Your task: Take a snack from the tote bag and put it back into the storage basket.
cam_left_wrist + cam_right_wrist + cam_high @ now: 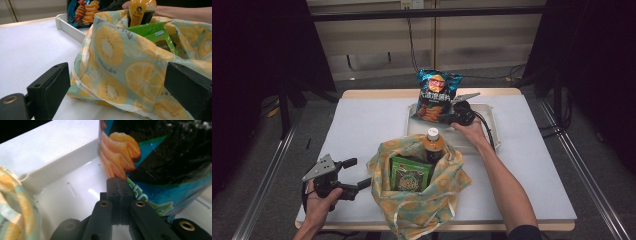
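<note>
Chip bag (435, 96) stands upright at the tray's (492, 122) far left corner, its top rising past the table's (362, 120) far edge. The right gripper (451, 118) has its jaws pressed together, pinching the bag's lower edge, seen close in the right gripper view (160, 165), just inside the tray's white rim (60, 165). A fruit-print tote (447, 187) sits near the table's front edge, mouth open, with a bottle (432, 142) and a green packet (409, 175) inside. The left gripper (359, 174) waits at the tote's left side, jaws spread wide, holding nothing. Bare white table lies open along the left edge and the right front corner.
</note>
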`<state>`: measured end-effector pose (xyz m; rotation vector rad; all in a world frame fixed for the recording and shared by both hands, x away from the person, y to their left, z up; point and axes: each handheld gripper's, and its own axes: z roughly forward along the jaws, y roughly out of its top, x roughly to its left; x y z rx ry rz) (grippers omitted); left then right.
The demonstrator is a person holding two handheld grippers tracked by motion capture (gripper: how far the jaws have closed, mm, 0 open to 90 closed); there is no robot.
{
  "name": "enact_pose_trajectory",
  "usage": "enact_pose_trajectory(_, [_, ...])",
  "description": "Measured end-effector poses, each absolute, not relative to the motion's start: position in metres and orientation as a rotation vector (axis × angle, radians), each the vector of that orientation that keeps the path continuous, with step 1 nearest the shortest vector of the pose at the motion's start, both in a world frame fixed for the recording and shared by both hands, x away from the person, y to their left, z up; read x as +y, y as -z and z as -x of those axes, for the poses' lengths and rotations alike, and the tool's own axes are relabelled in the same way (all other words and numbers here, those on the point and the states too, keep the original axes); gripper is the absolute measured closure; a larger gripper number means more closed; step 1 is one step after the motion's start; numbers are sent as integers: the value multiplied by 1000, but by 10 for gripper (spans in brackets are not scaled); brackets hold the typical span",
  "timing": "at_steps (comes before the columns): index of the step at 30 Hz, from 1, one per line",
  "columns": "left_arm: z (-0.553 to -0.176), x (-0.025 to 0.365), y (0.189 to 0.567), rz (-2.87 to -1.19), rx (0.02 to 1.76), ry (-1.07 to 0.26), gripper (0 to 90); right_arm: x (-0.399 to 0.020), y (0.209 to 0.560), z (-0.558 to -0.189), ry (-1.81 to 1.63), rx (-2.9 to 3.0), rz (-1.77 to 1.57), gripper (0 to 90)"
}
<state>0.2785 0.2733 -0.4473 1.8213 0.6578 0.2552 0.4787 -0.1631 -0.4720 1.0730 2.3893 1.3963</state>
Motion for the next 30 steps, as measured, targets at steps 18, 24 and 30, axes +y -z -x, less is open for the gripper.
enact_pose_trajectory(18, [-278, 273, 447, -1823, 652, -253, 63, -169, 474, -482, -1347, 2354, -1120, 852])
enact_pose_trajectory(24, [-277, 273, 446, -1825, 665, -267, 63, -171, 463, -475, -1389, 2309, -1110, 754])
enact_pose_trajectory(30, [-276, 271, 445, -1837, 641, -262, 63, -176, 446, -461, -1442, 2279, -1060, 670])
